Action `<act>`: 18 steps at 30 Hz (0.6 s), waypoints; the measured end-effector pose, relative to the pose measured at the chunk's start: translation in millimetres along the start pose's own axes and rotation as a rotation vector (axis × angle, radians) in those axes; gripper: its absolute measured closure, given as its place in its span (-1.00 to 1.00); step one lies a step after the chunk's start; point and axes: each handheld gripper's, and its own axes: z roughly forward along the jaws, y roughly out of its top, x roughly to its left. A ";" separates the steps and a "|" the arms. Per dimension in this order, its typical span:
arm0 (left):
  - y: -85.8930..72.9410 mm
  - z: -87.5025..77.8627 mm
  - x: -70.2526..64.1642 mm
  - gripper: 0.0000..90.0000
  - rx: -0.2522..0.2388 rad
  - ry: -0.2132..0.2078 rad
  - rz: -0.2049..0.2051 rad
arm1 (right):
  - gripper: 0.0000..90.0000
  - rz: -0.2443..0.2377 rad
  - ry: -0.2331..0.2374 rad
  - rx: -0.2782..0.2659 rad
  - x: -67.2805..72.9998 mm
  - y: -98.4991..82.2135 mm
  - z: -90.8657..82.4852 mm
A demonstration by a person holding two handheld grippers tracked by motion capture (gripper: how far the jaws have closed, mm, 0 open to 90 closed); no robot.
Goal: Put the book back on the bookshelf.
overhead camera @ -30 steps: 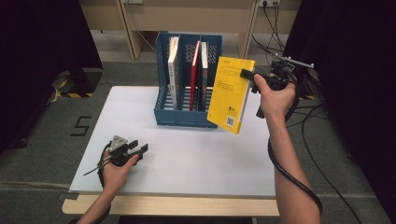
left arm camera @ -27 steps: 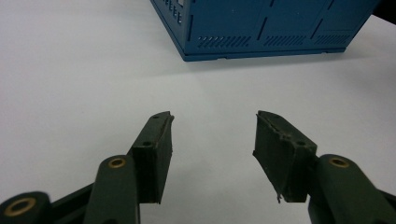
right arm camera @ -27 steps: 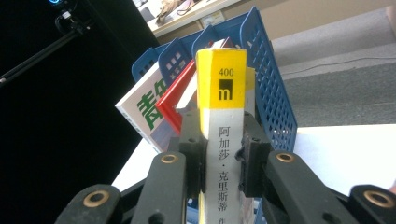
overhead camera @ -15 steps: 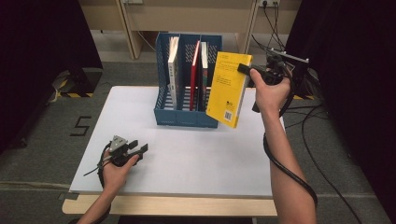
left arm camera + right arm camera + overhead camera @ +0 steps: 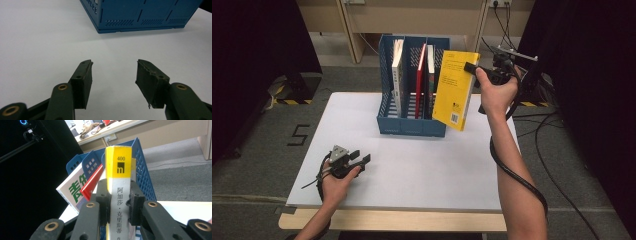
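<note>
Above the worktop [image 5: 412, 170], beside the blue file rack [image 5: 412, 125], right gripper [image 5: 119, 202] fingers clenched on yellow book [image 5: 455, 90]; spine reads "400 m", Chinese characters. Left gripper [image 5: 113, 75] fingers released, resting low.

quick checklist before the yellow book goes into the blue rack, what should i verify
1. Grip: right gripper clamps the yellow book at its spine, pads on both sides: ok.
2. Book clear of the table, held in the air: ok.
3. Book lined up with a slot: tilted, right of the blue rack: not ok.
4. Free slot in the rack: rightmost compartment hidden behind the book: cannot tell.
5. Left gripper open, resting on the table away from the rack: ok.
</note>
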 end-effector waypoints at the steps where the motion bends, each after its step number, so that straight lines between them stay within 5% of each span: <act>1: 0.0 0.0 0.0 0.02 0.000 0.000 -0.001 | 0.69 -0.004 -0.001 -0.003 0.2 0.8 0.8; 18: -0.2 0.0 0.0 0.02 -0.005 -0.001 -0.006 | 0.69 -0.069 -0.040 -0.027 13.5 7.0 20.2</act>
